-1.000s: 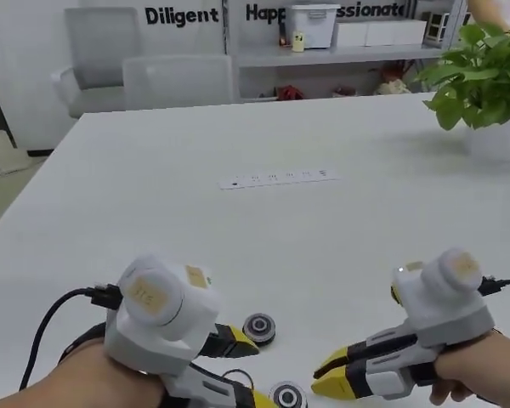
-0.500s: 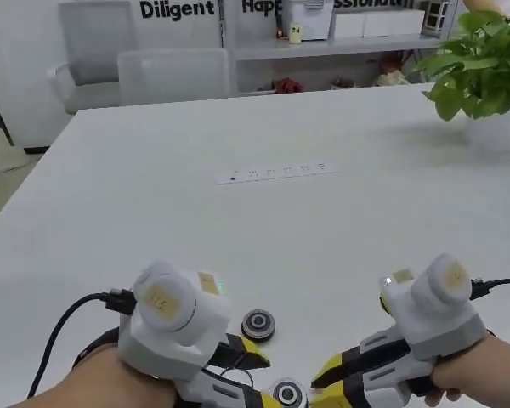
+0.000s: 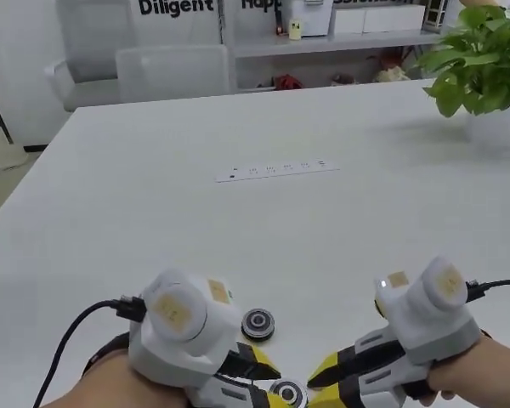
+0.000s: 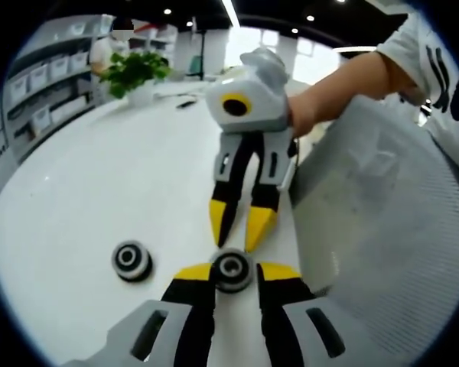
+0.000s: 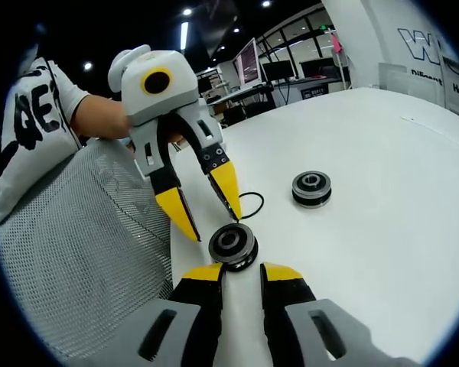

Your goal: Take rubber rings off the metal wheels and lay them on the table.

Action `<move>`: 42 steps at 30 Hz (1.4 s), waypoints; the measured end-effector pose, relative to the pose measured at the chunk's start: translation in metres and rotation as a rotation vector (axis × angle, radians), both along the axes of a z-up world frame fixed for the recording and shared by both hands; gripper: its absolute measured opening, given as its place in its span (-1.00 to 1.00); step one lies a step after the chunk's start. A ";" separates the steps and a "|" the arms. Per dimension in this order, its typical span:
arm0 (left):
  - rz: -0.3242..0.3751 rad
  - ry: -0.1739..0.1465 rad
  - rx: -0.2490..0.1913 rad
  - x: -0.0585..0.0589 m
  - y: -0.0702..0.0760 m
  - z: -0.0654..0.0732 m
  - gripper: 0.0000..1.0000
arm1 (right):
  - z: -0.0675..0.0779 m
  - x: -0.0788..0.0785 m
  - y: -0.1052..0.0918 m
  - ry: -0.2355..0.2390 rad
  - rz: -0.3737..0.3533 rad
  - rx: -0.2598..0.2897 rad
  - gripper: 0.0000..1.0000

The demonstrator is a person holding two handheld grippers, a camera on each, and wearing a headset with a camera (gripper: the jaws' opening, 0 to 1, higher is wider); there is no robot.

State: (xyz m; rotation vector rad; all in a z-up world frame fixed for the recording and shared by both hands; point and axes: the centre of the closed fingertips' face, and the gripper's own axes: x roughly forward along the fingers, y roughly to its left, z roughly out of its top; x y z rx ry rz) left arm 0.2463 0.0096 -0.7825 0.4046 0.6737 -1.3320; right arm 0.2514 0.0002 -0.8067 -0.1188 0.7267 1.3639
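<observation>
At the near edge of the table, left gripper and right gripper tip to tip, jaws of each parted narrowly, clamped on nothing. Between the four tips, flat on the surface, one wheel; a second wheel just beyond, farther from the edge. Beside the left gripper's tips, a thin black ring loose on the surface.
</observation>
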 end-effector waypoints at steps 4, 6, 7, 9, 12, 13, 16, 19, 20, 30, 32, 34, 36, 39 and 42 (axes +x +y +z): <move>-0.002 -0.003 0.010 0.000 -0.001 -0.004 -0.58 | 0.000 0.000 0.000 -0.005 0.002 0.001 -0.67; -0.001 -0.007 0.015 0.001 -0.001 -0.006 -0.59 | 0.000 0.000 0.000 -0.006 0.003 0.001 -0.67; -0.001 -0.007 0.016 0.001 -0.002 -0.007 -0.59 | 0.000 0.000 0.000 -0.008 0.003 0.001 -0.67; -0.003 -0.011 0.024 0.001 -0.001 -0.009 -0.60 | -0.001 0.000 0.000 -0.010 0.003 0.000 -0.68; -0.002 -0.017 0.030 0.001 0.000 -0.010 -0.64 | -0.001 0.000 0.000 -0.011 0.001 0.002 -0.68; 0.003 -0.021 0.028 0.003 0.000 -0.010 -0.66 | -0.001 0.000 0.000 -0.011 0.000 0.004 -0.68; 0.001 -0.036 0.029 0.004 0.000 -0.009 -0.70 | -0.001 -0.001 0.000 -0.013 0.000 0.005 -0.68; -0.023 -0.078 0.043 0.003 -0.001 -0.010 -0.71 | -0.001 -0.001 0.001 -0.023 0.008 0.006 -0.68; -0.035 -0.096 0.051 0.003 0.000 -0.010 -0.71 | -0.001 -0.002 0.001 -0.027 0.012 0.006 -0.68; -0.025 -0.102 0.038 0.003 -0.003 -0.011 -0.72 | -0.001 -0.008 0.008 -0.071 0.079 0.005 -0.65; -0.027 -0.107 0.040 0.003 -0.003 -0.011 -0.72 | -0.001 -0.007 0.008 -0.081 0.086 -0.003 -0.64; -0.026 -0.107 0.040 0.004 -0.003 -0.011 -0.72 | -0.001 -0.007 0.008 -0.086 0.087 -0.004 -0.64; -0.025 -0.108 0.039 0.003 -0.003 -0.012 -0.72 | -0.001 -0.007 0.007 -0.088 0.084 -0.005 -0.64; -0.019 -0.111 0.038 0.004 -0.004 -0.012 -0.72 | -0.001 -0.007 0.007 -0.090 0.082 -0.010 -0.65; -0.018 -0.115 0.039 0.004 -0.004 -0.012 -0.72 | -0.004 -0.006 0.003 -0.106 0.087 -0.046 -0.74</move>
